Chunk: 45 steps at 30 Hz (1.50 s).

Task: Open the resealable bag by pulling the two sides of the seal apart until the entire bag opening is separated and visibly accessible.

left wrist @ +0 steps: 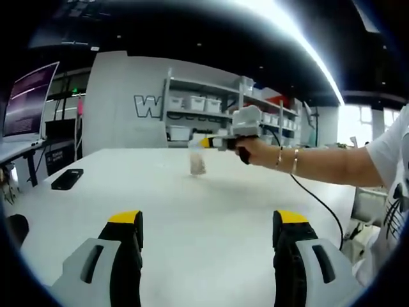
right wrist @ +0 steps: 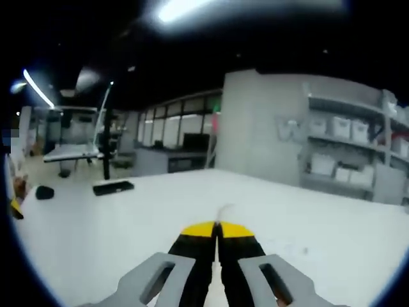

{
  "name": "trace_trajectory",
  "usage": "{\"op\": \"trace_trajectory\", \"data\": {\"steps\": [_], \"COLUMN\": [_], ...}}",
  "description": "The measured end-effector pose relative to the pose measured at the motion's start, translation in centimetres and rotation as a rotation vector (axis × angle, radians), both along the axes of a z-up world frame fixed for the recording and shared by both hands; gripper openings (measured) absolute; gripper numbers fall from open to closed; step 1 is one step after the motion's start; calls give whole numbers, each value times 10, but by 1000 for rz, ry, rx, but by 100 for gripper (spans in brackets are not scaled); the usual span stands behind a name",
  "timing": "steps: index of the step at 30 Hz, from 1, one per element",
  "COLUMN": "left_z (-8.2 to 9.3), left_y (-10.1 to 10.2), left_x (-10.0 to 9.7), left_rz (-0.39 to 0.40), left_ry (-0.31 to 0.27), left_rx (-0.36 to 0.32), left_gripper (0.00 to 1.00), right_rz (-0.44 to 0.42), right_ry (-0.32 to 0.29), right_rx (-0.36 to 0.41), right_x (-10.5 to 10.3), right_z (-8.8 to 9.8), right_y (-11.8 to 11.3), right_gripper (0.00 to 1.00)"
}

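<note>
In the left gripper view, the left gripper [left wrist: 208, 233] sits low in front with its jaws spread wide above the white table [left wrist: 192, 211]. Across the table, the right gripper [left wrist: 208, 142], held in a person's hand [left wrist: 255, 151], hangs over the far middle, and the small clear resealable bag [left wrist: 197, 164] dangles from its tip, above the tabletop. A flat black phone [left wrist: 67, 179] lies on the table at far left. Behind the table, shelves of white storage bins [left wrist: 204, 105] stand against the wall. A monitor [left wrist: 29, 99] stands at the left edge.
</note>
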<state>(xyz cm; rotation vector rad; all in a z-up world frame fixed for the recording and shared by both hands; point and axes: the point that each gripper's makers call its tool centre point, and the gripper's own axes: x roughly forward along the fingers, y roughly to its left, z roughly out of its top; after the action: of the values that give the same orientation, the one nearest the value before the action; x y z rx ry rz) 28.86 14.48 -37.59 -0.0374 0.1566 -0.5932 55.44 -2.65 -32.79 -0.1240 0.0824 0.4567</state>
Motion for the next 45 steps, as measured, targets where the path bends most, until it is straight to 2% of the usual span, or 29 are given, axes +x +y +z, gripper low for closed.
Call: {"op": "trace_trajectory", "data": {"steps": [9,28,45], "left_z": [5,14,15], "left_y": [-2,-11,-17], "left_x": [-7,-18,-22], "left_rz": [-4,-21,-37], "left_ry": [-13,-35,-44], "left_rx": [1,10,18], "left_gripper": [82,82,81], "right_rz": [2,29,42], "right_ry": [-7,-30,-39], "right_rx": [1,7,16], "right_x": [-3,-28,-50], "right_z": [7,17,14], "right_y": [-4,-3,-7], "right_gripper": [0,0,0]}}
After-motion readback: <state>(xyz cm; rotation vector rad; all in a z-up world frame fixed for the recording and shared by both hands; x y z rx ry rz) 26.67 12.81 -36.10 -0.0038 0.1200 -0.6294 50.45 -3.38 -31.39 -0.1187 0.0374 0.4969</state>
